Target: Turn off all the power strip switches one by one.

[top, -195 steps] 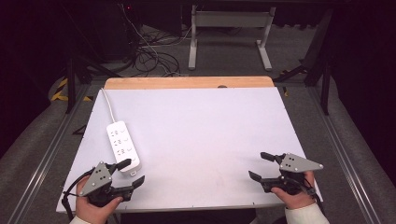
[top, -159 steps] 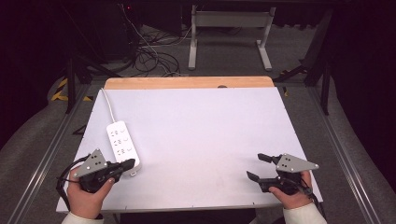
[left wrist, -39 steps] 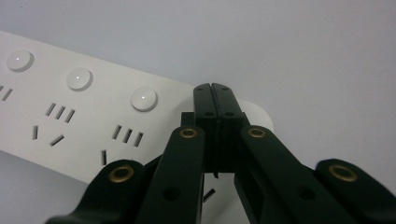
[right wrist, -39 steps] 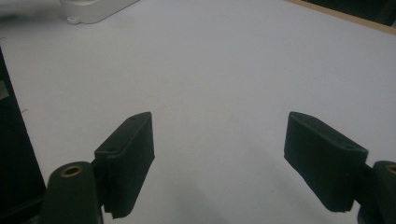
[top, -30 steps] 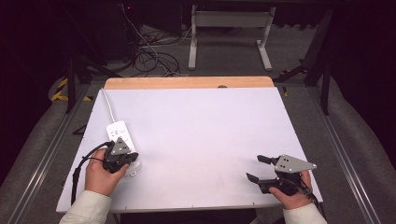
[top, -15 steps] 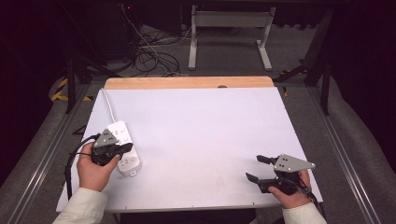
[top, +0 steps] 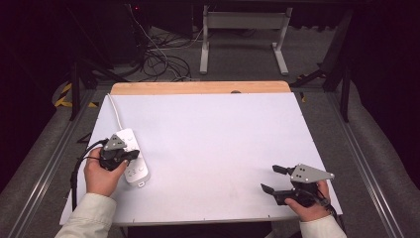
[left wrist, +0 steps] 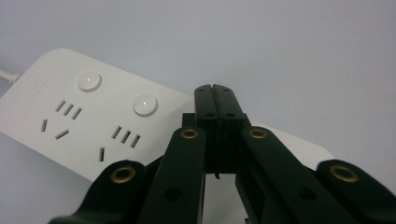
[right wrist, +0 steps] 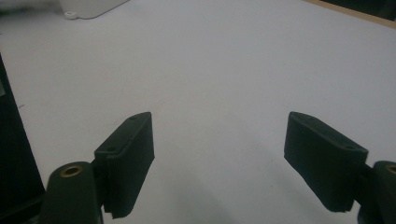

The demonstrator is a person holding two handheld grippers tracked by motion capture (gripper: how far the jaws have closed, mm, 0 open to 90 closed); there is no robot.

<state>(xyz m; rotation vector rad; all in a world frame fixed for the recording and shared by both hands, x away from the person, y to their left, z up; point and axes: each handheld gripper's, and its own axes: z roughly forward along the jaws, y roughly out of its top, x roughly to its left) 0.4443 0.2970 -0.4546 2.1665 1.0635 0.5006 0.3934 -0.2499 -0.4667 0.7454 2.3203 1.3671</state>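
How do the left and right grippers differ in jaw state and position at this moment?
The left gripper has its jaws shut together with nothing between them; the right gripper has its jaws wide apart. The left is over the white power strip; the right is over bare table, far from the strip. Both have black jaws, and neither holds anything.

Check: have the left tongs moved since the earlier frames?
Yes. The left tongs, shut, went from the table's near edge up onto the power strip.
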